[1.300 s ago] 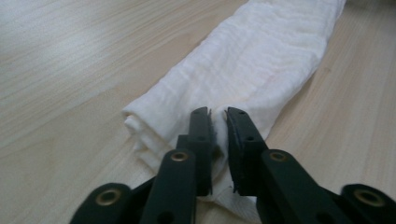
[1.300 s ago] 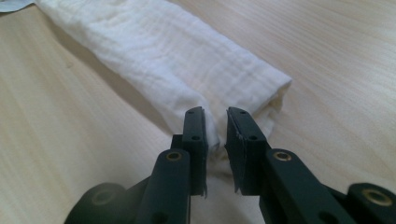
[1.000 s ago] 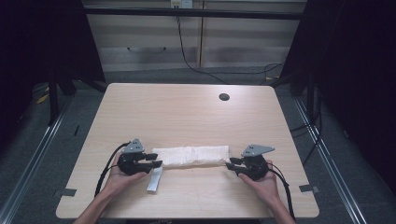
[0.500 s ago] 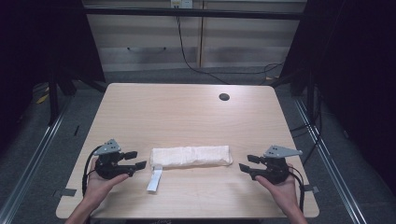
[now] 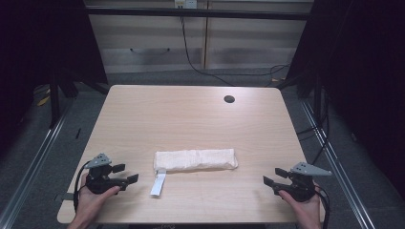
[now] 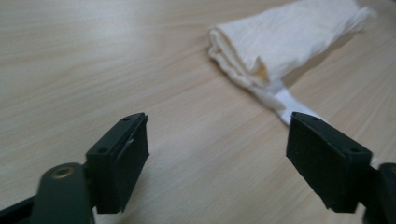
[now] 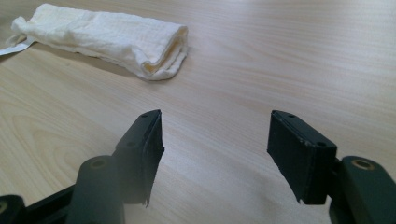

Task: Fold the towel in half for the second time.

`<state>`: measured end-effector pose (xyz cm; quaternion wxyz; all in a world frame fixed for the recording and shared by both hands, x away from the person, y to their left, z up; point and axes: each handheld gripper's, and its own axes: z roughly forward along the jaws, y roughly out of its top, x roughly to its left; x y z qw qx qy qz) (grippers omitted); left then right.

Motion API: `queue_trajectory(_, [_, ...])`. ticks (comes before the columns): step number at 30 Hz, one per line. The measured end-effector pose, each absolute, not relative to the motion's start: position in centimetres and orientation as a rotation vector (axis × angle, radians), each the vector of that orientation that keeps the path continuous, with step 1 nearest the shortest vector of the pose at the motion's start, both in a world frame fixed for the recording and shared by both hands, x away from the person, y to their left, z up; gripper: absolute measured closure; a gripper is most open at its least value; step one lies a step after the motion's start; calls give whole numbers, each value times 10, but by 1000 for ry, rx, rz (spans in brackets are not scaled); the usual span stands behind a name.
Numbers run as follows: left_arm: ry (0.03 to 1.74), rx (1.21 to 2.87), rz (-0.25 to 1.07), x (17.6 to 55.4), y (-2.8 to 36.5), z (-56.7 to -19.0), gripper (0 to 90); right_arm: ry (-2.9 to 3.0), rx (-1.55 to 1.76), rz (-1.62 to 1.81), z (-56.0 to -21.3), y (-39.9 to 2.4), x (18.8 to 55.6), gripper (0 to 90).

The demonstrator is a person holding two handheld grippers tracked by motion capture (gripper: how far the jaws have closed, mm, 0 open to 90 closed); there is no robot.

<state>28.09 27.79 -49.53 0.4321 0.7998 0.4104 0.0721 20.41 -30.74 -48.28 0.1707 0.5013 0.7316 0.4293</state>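
The folded white towel (image 5: 196,160) lies flat on the counter (image 5: 191,119), near its front edge, its label strip (image 5: 158,184) trailing toward 7 o'clock. The left gripper (image 5: 128,173) sits at the towel's 8 o'clock, the right gripper (image 5: 268,180) at its 4 o'clock, both well apart from it. Their fingers have just been opening and stand spread with nothing between them, which suggests the fold is finished and released.
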Motion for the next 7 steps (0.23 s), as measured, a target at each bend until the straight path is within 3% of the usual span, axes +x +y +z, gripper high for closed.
queue_trajectory(7, [1014,1994,183,277,284,-499,175,2110,1414,1167,-490,-299,212,284])
